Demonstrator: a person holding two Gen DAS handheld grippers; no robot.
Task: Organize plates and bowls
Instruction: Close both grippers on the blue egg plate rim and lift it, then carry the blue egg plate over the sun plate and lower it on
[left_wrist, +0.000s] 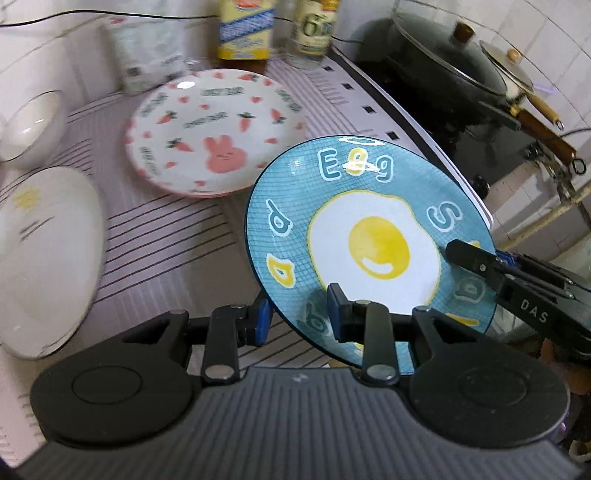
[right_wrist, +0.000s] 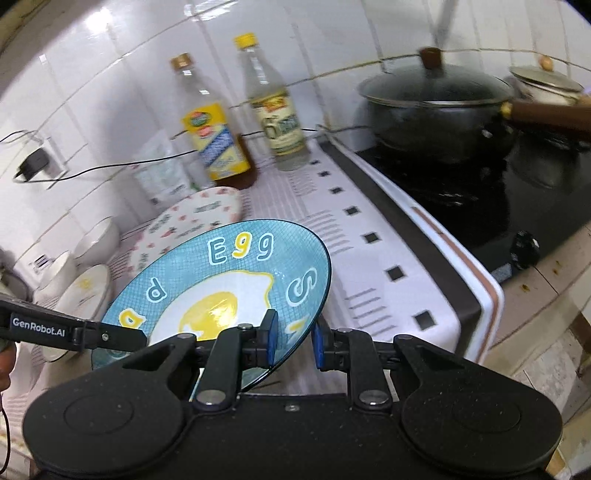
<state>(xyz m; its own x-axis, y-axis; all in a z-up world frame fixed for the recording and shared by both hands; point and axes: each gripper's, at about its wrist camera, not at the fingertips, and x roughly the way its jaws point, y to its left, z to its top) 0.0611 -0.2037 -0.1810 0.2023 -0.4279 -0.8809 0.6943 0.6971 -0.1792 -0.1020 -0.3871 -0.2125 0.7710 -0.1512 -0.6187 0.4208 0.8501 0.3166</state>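
A blue plate (left_wrist: 369, 236) with a fried-egg picture and letters hangs tilted above the striped cloth. My left gripper (left_wrist: 299, 314) is shut on its near rim. My right gripper (right_wrist: 295, 338) is shut on the same blue plate (right_wrist: 229, 273) at its right rim. A finger (left_wrist: 469, 256) of the right gripper shows on the rim in the left wrist view. On the cloth lie a pink rabbit-and-carrot plate (left_wrist: 218, 133), a white plate with a yellow sun (left_wrist: 44, 258) and a white bowl (left_wrist: 29, 125).
Two bottles (right_wrist: 214, 122) and a white pouch (right_wrist: 159, 173) stand at the tiled wall. A black lidded pot (right_wrist: 436, 110) and a small lidded pan (left_wrist: 509, 74) sit on the dark stove to the right. The cloth's edge (right_wrist: 480, 295) drops off beside the stove.
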